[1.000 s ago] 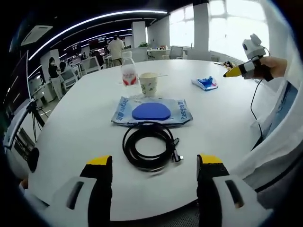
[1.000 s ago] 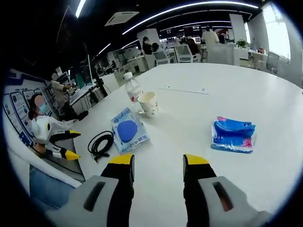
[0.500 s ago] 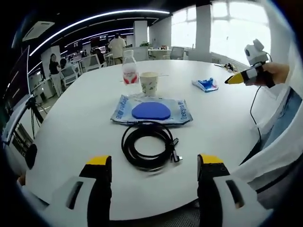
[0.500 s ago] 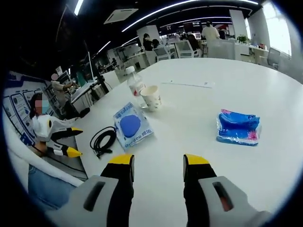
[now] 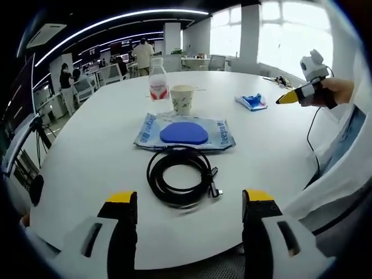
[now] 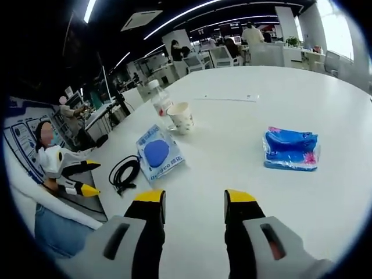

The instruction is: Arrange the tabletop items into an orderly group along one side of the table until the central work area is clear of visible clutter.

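On the white round table (image 5: pixel 279 151) a coiled black cable (image 5: pixel 179 176) lies just ahead of my left gripper (image 5: pixel 189 204), which is open and empty. Beyond it lie a flat packet with a blue disc (image 5: pixel 184 133), a paper cup (image 5: pixel 181 100) and a clear bottle (image 5: pixel 158 86). A blue wrapped pack (image 5: pixel 252 102) sits far right. My right gripper (image 6: pixel 190 204) is open over bare table, the blue pack (image 6: pixel 289 150) ahead to its right. The packet (image 6: pixel 157 155), cup (image 6: pixel 181 117), bottle (image 6: pixel 159 102) and cable (image 6: pixel 124 173) lie to its left. The right gripper (image 5: pixel 305 87) also enters the left gripper view at far right.
The left gripper (image 6: pixel 67 174) held in a hand shows at the table's near-left edge in the right gripper view. A sheet of paper (image 6: pixel 226 97) lies farther back on the table. Office desks, chairs and people stand beyond the table.
Both views shifted slightly with the hands. The items on the table lie where they were, and both grippers stay open.
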`<state>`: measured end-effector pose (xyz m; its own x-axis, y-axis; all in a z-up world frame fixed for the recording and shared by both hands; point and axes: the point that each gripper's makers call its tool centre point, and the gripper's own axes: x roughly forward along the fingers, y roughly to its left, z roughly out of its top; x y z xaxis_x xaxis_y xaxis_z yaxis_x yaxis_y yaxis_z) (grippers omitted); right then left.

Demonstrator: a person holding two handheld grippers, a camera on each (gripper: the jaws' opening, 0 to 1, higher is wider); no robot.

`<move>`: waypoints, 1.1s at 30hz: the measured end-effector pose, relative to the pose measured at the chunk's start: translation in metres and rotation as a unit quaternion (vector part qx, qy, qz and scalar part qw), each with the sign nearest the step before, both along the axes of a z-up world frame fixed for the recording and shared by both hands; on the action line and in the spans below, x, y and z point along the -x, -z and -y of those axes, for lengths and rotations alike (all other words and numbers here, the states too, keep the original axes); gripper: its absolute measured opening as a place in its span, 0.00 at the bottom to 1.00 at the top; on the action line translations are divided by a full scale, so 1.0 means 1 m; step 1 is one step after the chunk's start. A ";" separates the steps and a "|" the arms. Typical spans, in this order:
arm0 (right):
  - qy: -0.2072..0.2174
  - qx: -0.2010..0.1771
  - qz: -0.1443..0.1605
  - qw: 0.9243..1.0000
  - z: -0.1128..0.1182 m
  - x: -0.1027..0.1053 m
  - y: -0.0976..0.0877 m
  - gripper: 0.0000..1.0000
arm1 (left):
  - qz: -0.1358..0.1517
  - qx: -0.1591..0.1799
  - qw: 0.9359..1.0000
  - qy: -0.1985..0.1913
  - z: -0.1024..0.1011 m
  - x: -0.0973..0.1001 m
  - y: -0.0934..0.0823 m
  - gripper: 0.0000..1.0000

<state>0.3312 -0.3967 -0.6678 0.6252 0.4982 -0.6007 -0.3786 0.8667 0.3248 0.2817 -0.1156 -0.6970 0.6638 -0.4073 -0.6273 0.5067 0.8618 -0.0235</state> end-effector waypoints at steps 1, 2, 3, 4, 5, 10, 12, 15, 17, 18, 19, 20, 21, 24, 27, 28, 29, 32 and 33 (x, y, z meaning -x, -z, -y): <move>0.001 -0.002 -0.001 1.000 0.000 -0.001 0.000 0.39 | -0.001 0.000 1.000 0.000 0.000 0.000 0.000 0.75; 0.002 -0.003 -0.002 1.000 0.000 -0.002 0.000 0.39 | -0.002 0.000 1.000 0.000 0.000 0.000 0.000 0.75; 0.004 -0.005 -0.002 1.000 0.000 -0.003 0.000 0.38 | -0.002 0.001 1.000 0.000 0.001 0.000 0.000 0.75; 0.005 -0.008 -0.002 1.000 0.000 -0.005 0.000 0.38 | -0.002 0.002 1.000 0.000 0.001 0.000 -0.001 0.75; 0.006 -0.010 -0.002 1.000 0.000 -0.006 0.000 0.38 | -0.003 0.003 1.000 0.000 0.001 0.000 0.000 0.76; 0.008 -0.020 -0.007 1.000 -0.003 -0.010 -0.001 0.38 | -0.002 0.006 1.000 -0.002 0.002 -0.001 -0.003 0.76; 0.006 -0.022 -0.008 1.000 -0.006 -0.010 -0.002 0.38 | 0.002 0.011 1.000 -0.011 -0.001 -0.004 -0.007 0.77; 0.004 -0.027 -0.013 1.000 -0.011 -0.011 -0.001 0.38 | 0.000 0.016 1.000 -0.019 -0.005 -0.010 -0.007 0.79; 0.004 -0.034 -0.018 0.999 -0.015 -0.012 0.000 0.38 | -0.003 0.019 0.999 -0.028 -0.008 -0.018 -0.009 0.80; 0.002 -0.038 -0.020 0.999 -0.017 -0.013 0.000 0.38 | -0.002 0.024 0.999 -0.033 -0.008 -0.022 -0.012 0.79; 0.001 -0.039 -0.022 0.999 -0.019 -0.013 0.001 0.38 | 0.001 0.031 0.999 -0.035 -0.005 -0.029 -0.016 0.79; -0.001 -0.043 -0.026 0.999 -0.022 -0.013 0.002 0.38 | 0.001 0.031 0.999 -0.033 -0.004 -0.034 -0.018 0.79; -0.003 -0.045 -0.027 0.999 -0.024 -0.013 0.002 0.38 | -0.005 0.020 0.999 -0.027 -0.005 -0.040 -0.016 0.79; -0.004 -0.057 -0.040 0.998 -0.030 -0.012 0.008 0.38 | -0.021 -0.010 1.000 -0.007 -0.006 -0.055 -0.008 0.81; -0.005 -0.069 -0.052 0.996 -0.038 -0.010 0.012 0.39 | -0.035 -0.018 0.999 0.005 -0.004 -0.065 -0.004 0.81; -0.008 -0.070 -0.054 0.996 -0.039 -0.010 0.013 0.39 | -0.038 -0.025 0.999 0.007 -0.005 -0.072 -0.002 0.81; -0.011 -0.071 -0.056 0.996 -0.041 -0.009 0.013 0.40 | -0.037 -0.025 0.999 0.007 -0.006 -0.076 -0.001 0.80; -0.018 -0.074 -0.059 0.995 -0.047 -0.010 0.015 0.40 | -0.045 -0.008 0.999 -0.001 -0.010 -0.094 0.001 0.76; -0.019 -0.079 -0.066 0.995 -0.049 -0.010 0.017 0.40 | -0.049 0.001 0.999 -0.006 -0.010 -0.099 0.002 0.76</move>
